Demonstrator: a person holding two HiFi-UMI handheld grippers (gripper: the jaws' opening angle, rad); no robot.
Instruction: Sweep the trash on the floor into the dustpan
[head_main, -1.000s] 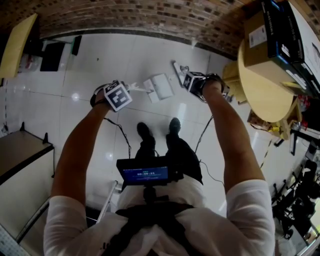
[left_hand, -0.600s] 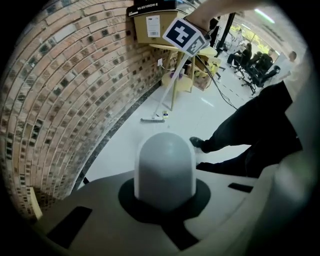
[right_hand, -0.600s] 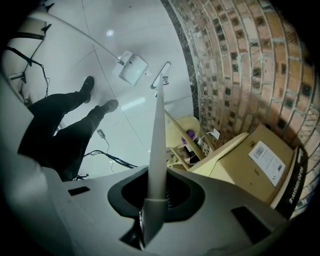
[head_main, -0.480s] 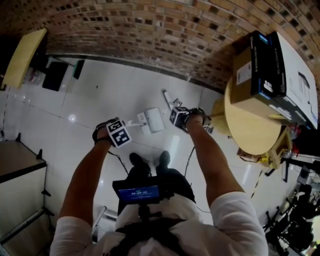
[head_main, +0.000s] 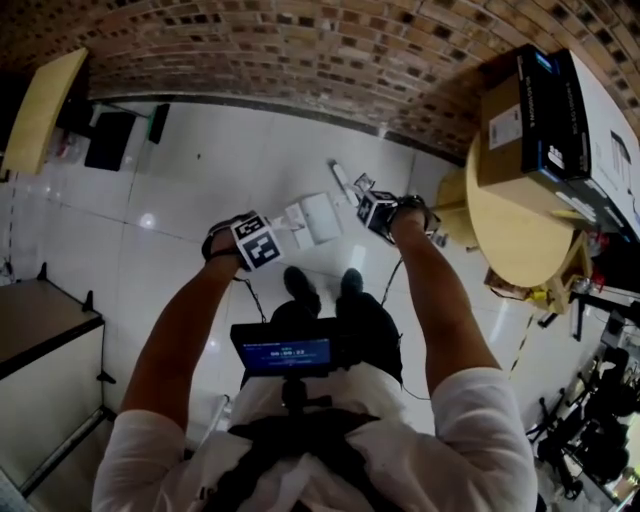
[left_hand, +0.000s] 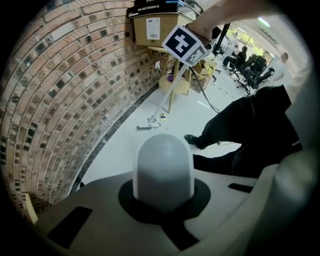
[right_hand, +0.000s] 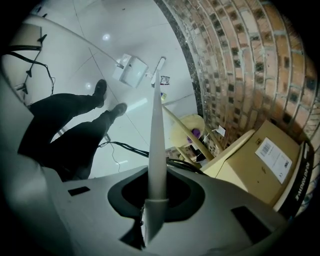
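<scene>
Fingers (left_hand: 240, 202) clenched, left gripper (left_hand: 165, 212) on domed grey dustpan handle (left_hand: 163, 167), right gripper (right_hand: 155, 202) on slim white broom pole (right_hand: 156, 140)

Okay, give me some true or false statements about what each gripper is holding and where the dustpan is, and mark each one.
1. The right gripper is shut on the broom handle. True.
2. The dustpan sits on a wooden table. False: it rests on the white tiled floor.
3. The left gripper is open and empty. False: it is shut on the dustpan handle.
4. The wall behind the dustpan is brick. True.
</scene>
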